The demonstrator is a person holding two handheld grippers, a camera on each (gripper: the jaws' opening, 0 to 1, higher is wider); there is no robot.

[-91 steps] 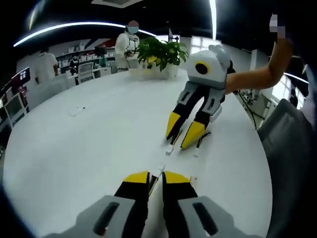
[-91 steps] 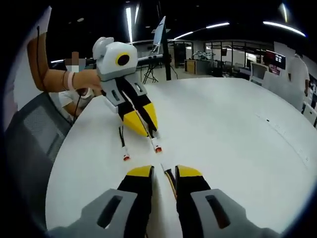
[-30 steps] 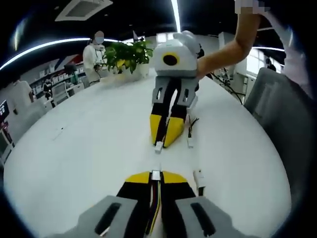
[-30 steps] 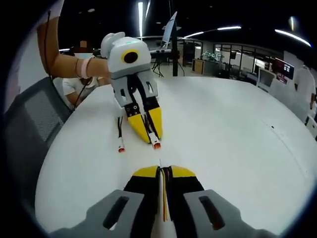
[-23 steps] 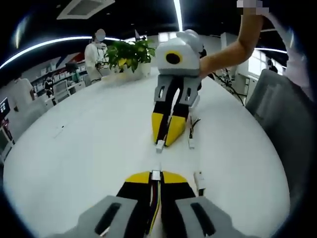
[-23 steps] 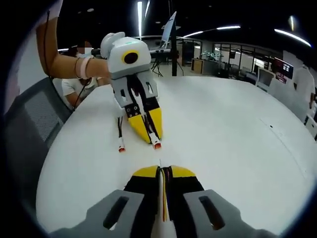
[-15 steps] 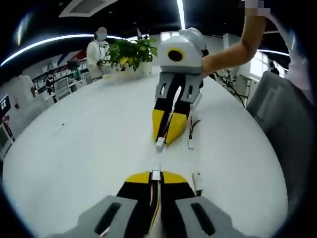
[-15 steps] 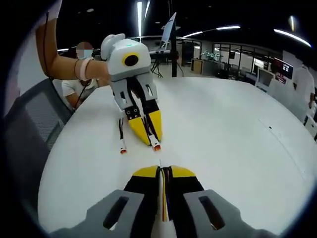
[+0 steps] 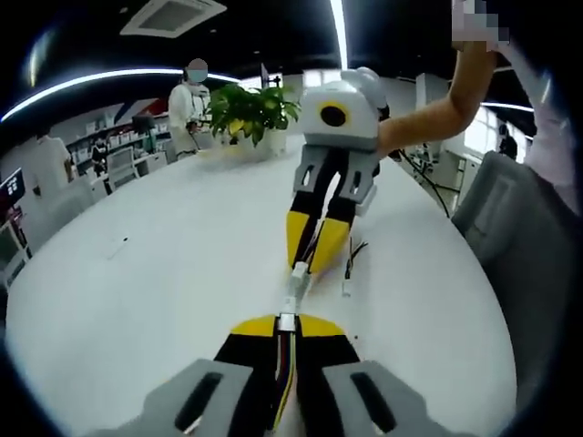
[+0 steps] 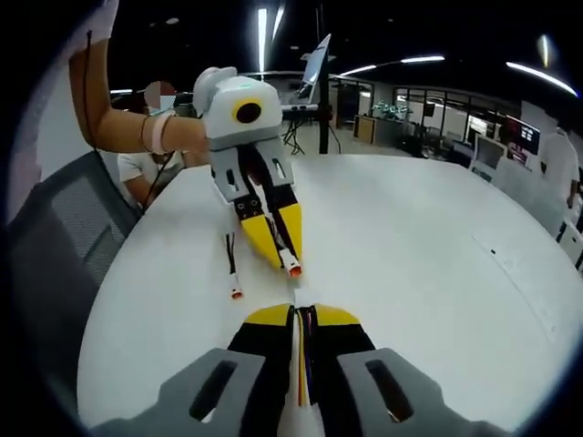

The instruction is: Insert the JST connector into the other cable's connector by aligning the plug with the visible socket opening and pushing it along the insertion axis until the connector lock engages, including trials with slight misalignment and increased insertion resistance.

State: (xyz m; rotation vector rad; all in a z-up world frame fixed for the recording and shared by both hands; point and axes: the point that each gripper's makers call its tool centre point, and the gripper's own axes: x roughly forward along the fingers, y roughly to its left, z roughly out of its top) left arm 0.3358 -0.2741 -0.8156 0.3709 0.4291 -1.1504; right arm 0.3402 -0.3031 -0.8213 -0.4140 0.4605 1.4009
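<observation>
In the left gripper view my left gripper (image 9: 287,324) is shut on a thin cable whose white connector (image 9: 287,320) pokes out past the yellow tips. Facing it, my right gripper (image 9: 311,253) is shut on the other cable, and its white connector (image 9: 298,271) points down at mine with a small gap between them. In the right gripper view my right gripper (image 10: 298,315) pinches red and yellow wires. The left gripper (image 10: 279,244) there holds a red-tipped connector (image 10: 291,269) just beyond my tips, roughly in line.
Everything lies on a round white table (image 9: 164,246). Loose cable ends rest beside the grippers (image 9: 347,289) (image 10: 236,293). A potted plant (image 9: 250,109) and a person in white (image 9: 189,96) are at the far edge. Grey chairs (image 9: 510,237) (image 10: 64,255) flank the table.
The two grippers have drawn closer together, still shut on their cables. The connectors now stand almost tip to tip, where a wider gap lay before.
</observation>
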